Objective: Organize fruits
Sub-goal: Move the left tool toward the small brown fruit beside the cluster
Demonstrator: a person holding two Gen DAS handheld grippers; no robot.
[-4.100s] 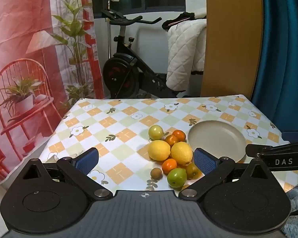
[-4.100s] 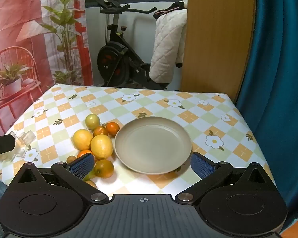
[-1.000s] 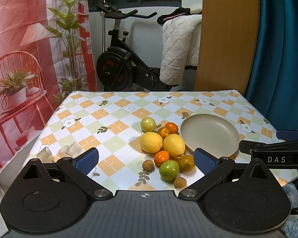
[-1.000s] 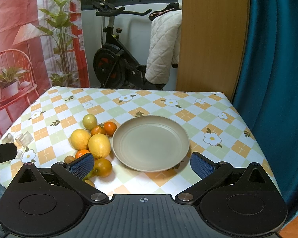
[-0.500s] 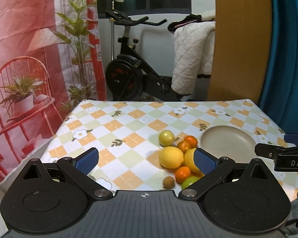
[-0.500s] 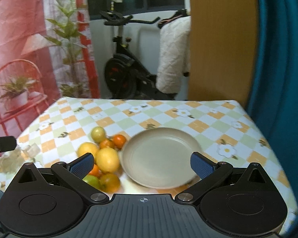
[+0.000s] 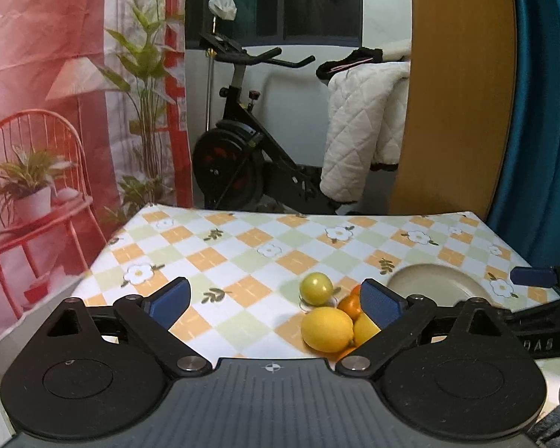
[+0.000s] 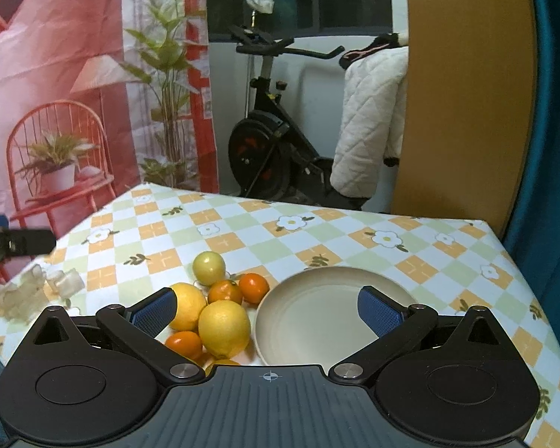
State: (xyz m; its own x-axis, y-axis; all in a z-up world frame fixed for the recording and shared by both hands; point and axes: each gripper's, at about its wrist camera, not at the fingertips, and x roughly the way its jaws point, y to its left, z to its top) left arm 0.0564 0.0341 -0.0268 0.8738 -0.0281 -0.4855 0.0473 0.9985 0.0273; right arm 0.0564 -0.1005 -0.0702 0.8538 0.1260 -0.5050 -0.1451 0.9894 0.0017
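Table point(image 8: 354, 239): checked cloth with flower print; carries all the fruit and the plate.
Plate point(image 8: 317, 321): beige, round, toward the near right edge of the table; nothing lies in it.
Fruit pile: heaped just left of the plate, near the table's front edge, touching one another.
Lemons: two, one point(image 8: 224, 328) just beside the plate rim, the other point(image 8: 187, 306) behind the right gripper's left finger.
Green-yellow fruit point(image 8: 209, 267): at the far side of the pile.
Small orange fruits: two point(image 8: 254, 287) between that fruit and the lemons, one more point(image 8: 184, 343) at the near side; others lower down are hidden by the gripper body.
Left gripper point(image 7: 276, 302): fingers spread wide, holding nothing, off the table's near left edge.
Right gripper point(image 8: 267, 311): fingers spread wide, holding nothing, raised over the pile and plate.
Progress: by my reckoning not begun; no fruit is on the plate, the whole pile is left to move.
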